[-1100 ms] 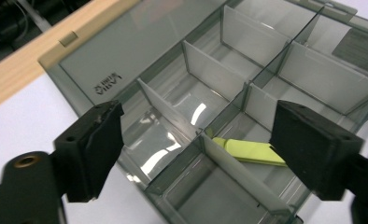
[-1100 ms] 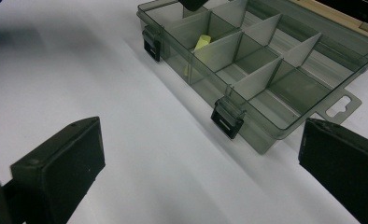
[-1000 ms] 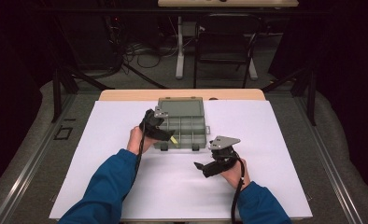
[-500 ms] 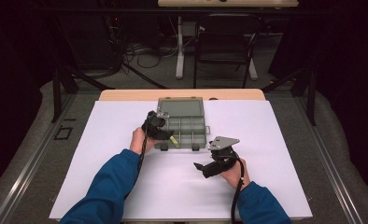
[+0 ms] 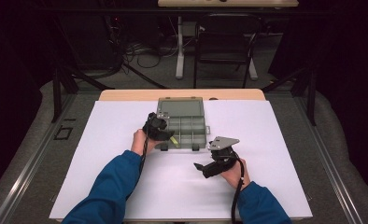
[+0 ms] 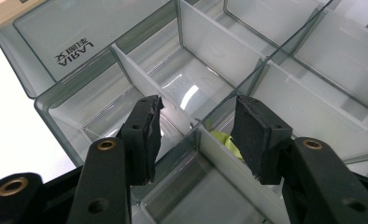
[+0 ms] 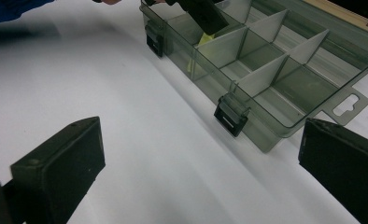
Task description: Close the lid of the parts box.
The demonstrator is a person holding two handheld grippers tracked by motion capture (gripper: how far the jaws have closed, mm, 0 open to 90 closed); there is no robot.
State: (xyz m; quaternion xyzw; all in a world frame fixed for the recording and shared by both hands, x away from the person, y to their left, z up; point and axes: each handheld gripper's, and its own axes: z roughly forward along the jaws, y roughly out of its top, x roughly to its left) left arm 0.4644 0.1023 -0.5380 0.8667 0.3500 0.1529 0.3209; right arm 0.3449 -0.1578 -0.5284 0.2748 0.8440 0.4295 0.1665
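A clear grey organizer box (image 5: 187,132) lies open on the white table, its lid (image 5: 180,107) flat behind it. My left gripper (image 5: 165,132) hovers over the box's front-left compartments, open and holding nothing. In the left gripper view the gripper (image 6: 196,121) has its jaws on either side of a divider (image 6: 219,158), and a small yellow-green piece (image 6: 222,140) lies in the compartment below. The same piece (image 7: 201,39) also shows through the box wall. My right gripper (image 5: 201,167) rests low on the table in front of the box, open wide (image 7: 201,140) and empty.
Two black latches (image 7: 231,115) and a hang tab (image 7: 348,103) stick out from the box's front edge. White table surface (image 5: 275,140) spreads around the box. A wooden strip (image 5: 126,94) runs along the far edge; a chair and cables stand beyond.
My left gripper has moved slightly right, further over the box. The right gripper has stayed put.
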